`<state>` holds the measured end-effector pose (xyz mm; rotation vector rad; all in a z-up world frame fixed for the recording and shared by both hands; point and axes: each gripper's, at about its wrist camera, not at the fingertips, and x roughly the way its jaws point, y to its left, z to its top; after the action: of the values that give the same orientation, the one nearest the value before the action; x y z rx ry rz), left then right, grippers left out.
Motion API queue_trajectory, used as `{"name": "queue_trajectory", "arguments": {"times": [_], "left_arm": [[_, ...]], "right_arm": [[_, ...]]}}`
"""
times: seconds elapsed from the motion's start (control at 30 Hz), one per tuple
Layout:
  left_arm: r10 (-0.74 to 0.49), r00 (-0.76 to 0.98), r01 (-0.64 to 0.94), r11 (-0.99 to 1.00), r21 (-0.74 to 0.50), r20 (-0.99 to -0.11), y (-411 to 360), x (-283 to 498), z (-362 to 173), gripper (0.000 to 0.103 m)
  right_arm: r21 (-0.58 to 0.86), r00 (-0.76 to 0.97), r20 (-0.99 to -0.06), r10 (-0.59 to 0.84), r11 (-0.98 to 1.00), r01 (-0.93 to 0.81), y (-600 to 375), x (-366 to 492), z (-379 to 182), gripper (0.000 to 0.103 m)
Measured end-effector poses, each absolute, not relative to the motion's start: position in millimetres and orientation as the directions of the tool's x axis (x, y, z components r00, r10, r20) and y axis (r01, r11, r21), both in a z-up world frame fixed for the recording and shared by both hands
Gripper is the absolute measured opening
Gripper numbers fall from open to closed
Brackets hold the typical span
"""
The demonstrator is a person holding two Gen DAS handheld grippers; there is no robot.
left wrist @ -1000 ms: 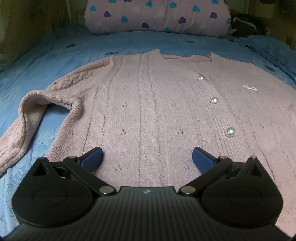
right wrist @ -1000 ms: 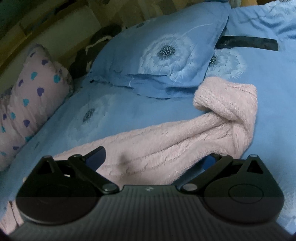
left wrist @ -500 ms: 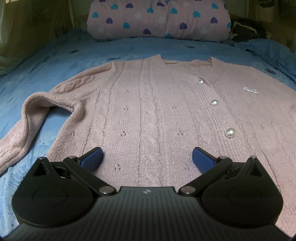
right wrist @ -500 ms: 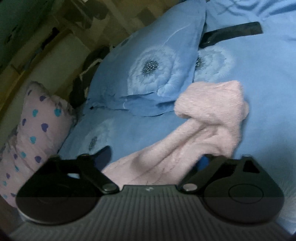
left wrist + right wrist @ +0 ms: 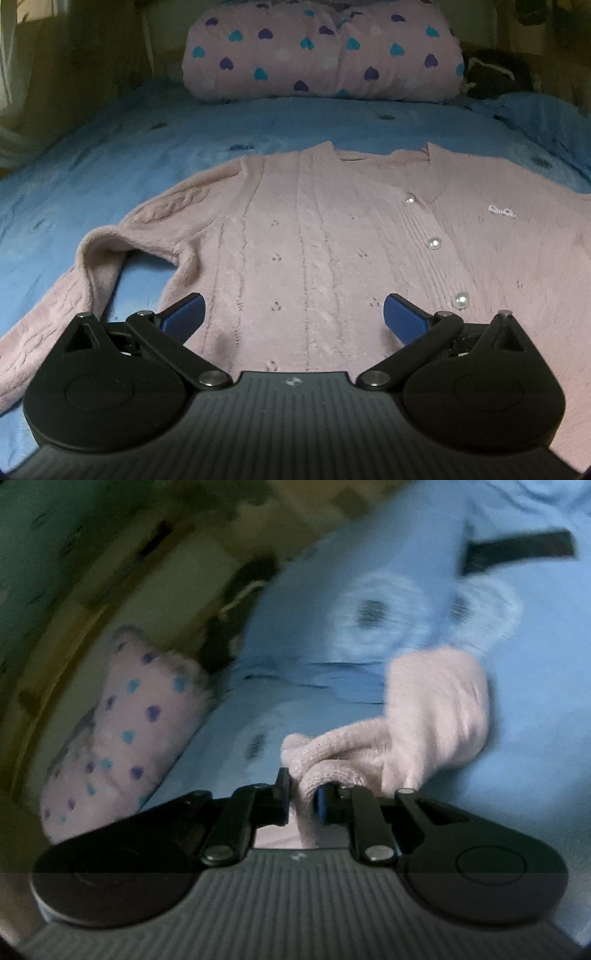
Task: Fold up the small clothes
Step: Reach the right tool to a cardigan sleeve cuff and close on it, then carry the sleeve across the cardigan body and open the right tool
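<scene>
A second ago the right hand-held gripper [image 5: 301, 799] had its blue-padded jaws spread wide over the pale pink cable-knit cardigan's sleeve [image 5: 417, 720]; its jaws have just been closing, and they are now clamped on a bunched fold of that sleeve, the knit squeezed between the two pads. The cuff end, which lay flat and doubled over on the blue flower-printed bed sheet [image 5: 535, 709] before, now stands up from the sheet beyond the pinch. The whole right wrist view has tilted and blurred compared with the earlier pictures.

The left hand-held gripper [image 5: 293, 314] is unchanged in its jaws: spread wide apart, nothing between them, hovering above the lower front of the pale pink cable-knit cardigan [image 5: 314, 240]. The cardigan lies spread front-up on the bed as before, and more of the pink pillow with blue and purple hearts [image 5: 325, 51] now shows at the top of that view.

Only the left wrist view shows the cardigan's body: its V neckline, the row of pearl-like buttons [image 5: 434, 243], a small sparkly emblem [image 5: 500, 211] on the chest and the other sleeve bent at the elbow on the sheet. Only the right wrist view shows the gripped sleeve, a blue pillow with a dandelion print [image 5: 369, 616] behind it, and a dark strip [image 5: 517, 552] on the bedding
</scene>
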<state>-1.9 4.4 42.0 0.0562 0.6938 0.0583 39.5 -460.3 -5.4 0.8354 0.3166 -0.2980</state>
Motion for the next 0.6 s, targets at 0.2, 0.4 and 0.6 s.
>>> {"name": "queue_trajectory", "arguments": {"times": [0.2, 0.4, 0.6], "left_arm": [[-0.008, 0.726, -0.049, 0.997, -0.063, -0.688, 28, -5, 44, 0.103], [-0.035, 0.716, -0.037, 0.995, -0.089, -0.697, 40, -2, 46, 0.103], [-0.055, 0.717, -0.033, 0.993, -0.113, -0.695, 50, 1, 46, 0.103]], "right_arm": [[0.572, 0.921, -0.383, -0.074, 0.764, 0.300, -425, 52, 42, 0.016], [0.510, 0.927, -0.376, -0.009, 0.833, 0.214, -385, 67, 83, 0.016], [0.411, 0.931, -0.358, 0.076, 0.908, 0.084, -312, 81, 102, 0.016]]}}
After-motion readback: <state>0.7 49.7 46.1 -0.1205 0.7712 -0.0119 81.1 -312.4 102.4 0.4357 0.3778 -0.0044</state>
